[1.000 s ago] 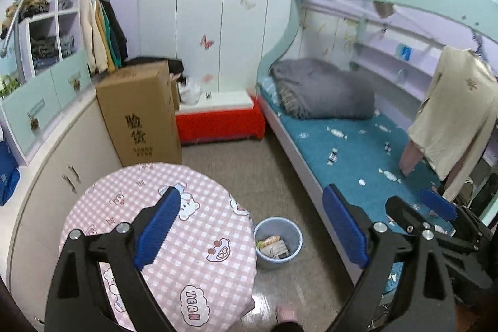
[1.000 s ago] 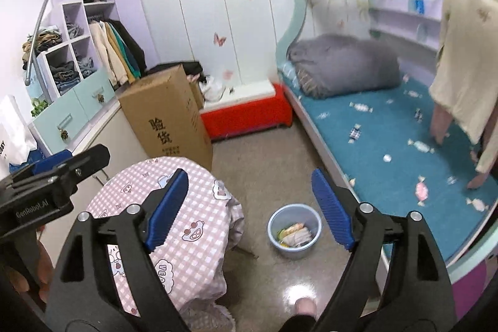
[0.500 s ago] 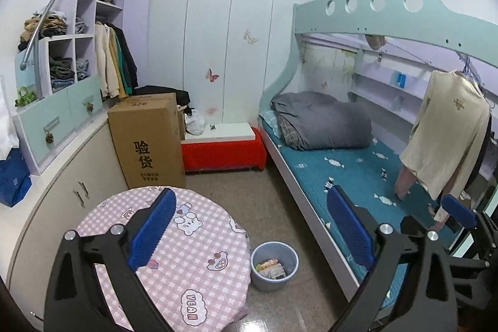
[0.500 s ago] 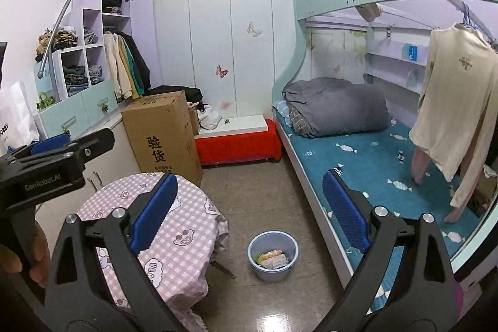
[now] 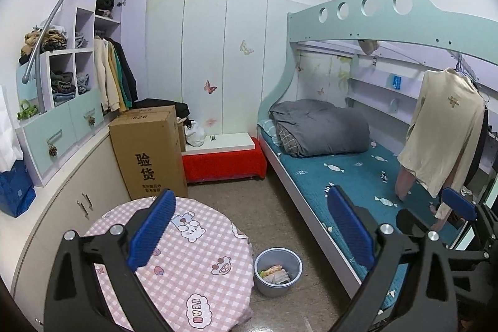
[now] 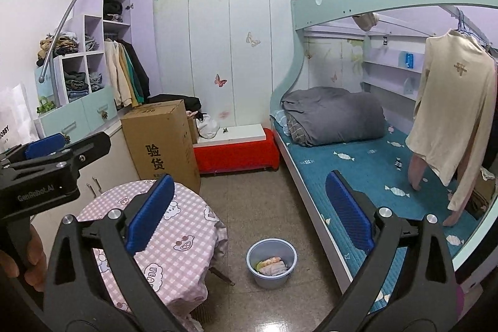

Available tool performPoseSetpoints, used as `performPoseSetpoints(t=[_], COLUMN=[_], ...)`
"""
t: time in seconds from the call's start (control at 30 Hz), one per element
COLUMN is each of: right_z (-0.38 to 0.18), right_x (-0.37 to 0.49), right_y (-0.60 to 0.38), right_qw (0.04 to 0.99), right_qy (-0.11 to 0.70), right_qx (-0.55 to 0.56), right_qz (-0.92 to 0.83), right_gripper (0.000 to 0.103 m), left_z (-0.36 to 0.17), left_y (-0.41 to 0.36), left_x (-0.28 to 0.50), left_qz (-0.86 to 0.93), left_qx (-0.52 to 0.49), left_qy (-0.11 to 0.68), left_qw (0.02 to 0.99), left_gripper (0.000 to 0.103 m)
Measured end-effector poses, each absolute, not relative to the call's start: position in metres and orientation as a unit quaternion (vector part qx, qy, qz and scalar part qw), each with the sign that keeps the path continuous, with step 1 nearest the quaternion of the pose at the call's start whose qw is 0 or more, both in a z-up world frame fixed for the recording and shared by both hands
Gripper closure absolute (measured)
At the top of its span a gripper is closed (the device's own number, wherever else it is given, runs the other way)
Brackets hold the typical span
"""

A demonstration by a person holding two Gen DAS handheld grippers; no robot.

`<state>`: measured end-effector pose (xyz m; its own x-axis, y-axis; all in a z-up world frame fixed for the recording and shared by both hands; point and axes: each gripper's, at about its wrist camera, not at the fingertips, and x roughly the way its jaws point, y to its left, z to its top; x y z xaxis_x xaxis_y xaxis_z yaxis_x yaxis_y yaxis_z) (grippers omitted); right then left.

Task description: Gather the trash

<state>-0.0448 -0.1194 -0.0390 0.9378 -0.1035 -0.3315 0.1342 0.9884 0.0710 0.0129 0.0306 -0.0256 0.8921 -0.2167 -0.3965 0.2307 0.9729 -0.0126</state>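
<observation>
A small blue-grey trash bin (image 5: 278,270) stands on the floor between the round table and the bed; it holds several wrappers (image 5: 275,273). It also shows in the right wrist view (image 6: 271,261). My left gripper (image 5: 250,229) is open and empty, held high above the table and bin. My right gripper (image 6: 249,215) is open and empty, also held high. The left gripper shows at the left edge of the right wrist view (image 6: 46,157).
A round table with a pink checked cloth (image 5: 183,263) stands left of the bin. A bunk bed with a teal mattress (image 5: 351,176) runs along the right. A tall cardboard box (image 5: 149,151), a red bench (image 5: 224,164) and cabinets (image 5: 62,201) line the left and back.
Both grippers have risen and tilted upward, so more of the wall and ceiling shows and the bin sits lower in view. Both stay open and empty.
</observation>
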Motion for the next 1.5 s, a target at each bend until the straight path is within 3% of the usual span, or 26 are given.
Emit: performPoseSetpoints(t=[1.5], right_z=[-0.037], right_x=[-0.024], right_y=[-0.119], right_qw=[0.981], right_qy=[0.178], right_qx=[0.045], right_qz=[-0.064], right_gripper=[0.007], left_z=[-0.030], left_y=[0.046], left_x=[0.022], left_qz=[-0.145], left_qx=[0.018], left_qy=[0.195], left_qw=[0.970], left_gripper=[0.007])
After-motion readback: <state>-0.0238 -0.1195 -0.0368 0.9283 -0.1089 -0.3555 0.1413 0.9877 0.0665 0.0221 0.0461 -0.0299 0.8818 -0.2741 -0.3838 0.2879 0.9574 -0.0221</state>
